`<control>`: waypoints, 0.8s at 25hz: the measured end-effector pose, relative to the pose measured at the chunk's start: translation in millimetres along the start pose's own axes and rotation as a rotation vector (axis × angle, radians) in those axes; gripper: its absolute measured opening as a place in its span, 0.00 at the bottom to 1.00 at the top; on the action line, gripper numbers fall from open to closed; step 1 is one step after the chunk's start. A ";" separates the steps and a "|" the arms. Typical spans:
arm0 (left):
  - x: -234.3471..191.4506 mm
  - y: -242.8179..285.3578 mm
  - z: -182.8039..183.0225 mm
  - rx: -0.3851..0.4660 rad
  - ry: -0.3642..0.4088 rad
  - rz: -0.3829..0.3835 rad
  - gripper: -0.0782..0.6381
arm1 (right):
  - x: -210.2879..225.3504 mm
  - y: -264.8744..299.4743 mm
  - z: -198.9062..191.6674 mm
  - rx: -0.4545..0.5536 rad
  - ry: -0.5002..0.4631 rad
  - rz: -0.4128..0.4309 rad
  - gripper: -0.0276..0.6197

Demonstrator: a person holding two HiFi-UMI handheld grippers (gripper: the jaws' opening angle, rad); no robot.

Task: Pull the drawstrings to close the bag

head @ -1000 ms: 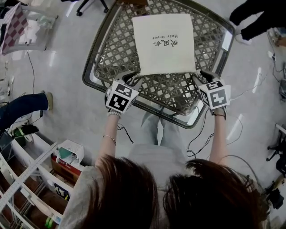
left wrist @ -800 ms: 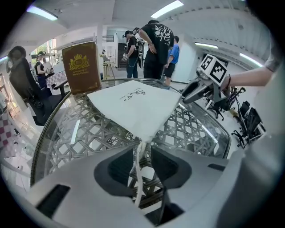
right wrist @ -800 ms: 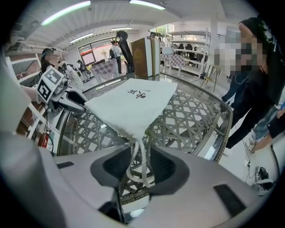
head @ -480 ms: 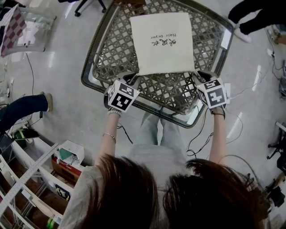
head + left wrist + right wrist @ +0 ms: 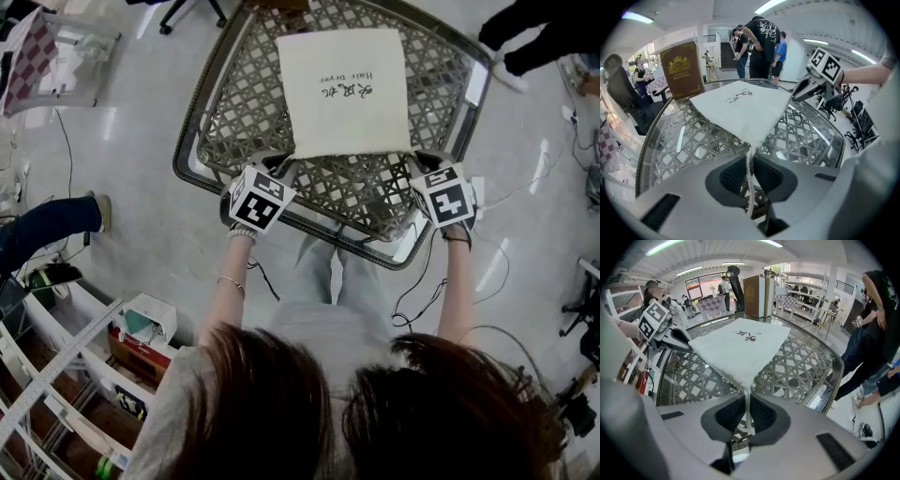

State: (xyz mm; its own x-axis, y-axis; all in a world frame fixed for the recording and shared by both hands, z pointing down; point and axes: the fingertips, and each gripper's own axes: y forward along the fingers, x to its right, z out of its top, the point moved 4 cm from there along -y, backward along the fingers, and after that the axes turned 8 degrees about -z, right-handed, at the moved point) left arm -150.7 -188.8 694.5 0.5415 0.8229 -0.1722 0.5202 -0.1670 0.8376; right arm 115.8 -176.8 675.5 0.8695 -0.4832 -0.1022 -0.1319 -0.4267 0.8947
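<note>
On the glass-topped wicker table [image 5: 225, 103], the white bag [image 5: 342, 89] lay flat toward the far side. The left gripper [image 5: 279, 165] and right gripper [image 5: 419, 161], whose jaws had just been closing, pinched the left drawstring [image 5: 749, 173] and right drawstring [image 5: 747, 411] at its near corners.

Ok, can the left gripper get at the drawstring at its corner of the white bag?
Looks like yes: the left gripper has just been closing its jaws, and the drawstring already runs between them, apparently pinched. Nothing else lies at that corner of the bag to block it.
</note>
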 end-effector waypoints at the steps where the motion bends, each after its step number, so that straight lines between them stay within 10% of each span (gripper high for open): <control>1: 0.0 -0.2 0.2 -0.003 0.000 -0.004 0.20 | -0.8 -0.6 0.2 -0.003 -0.003 -0.002 0.12; 20: 3.0 2.5 0.6 -0.047 -0.017 -0.021 0.15 | 0.8 -2.8 -0.7 -0.001 -0.016 -0.036 0.09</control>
State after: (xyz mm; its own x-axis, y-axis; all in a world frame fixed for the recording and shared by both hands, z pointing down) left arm -147.4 -187.1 695.8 0.5422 0.8164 -0.1989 0.5004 -0.1235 0.8569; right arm 117.2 -175.5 673.2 0.8661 -0.4796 -0.1409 -0.1003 -0.4428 0.8910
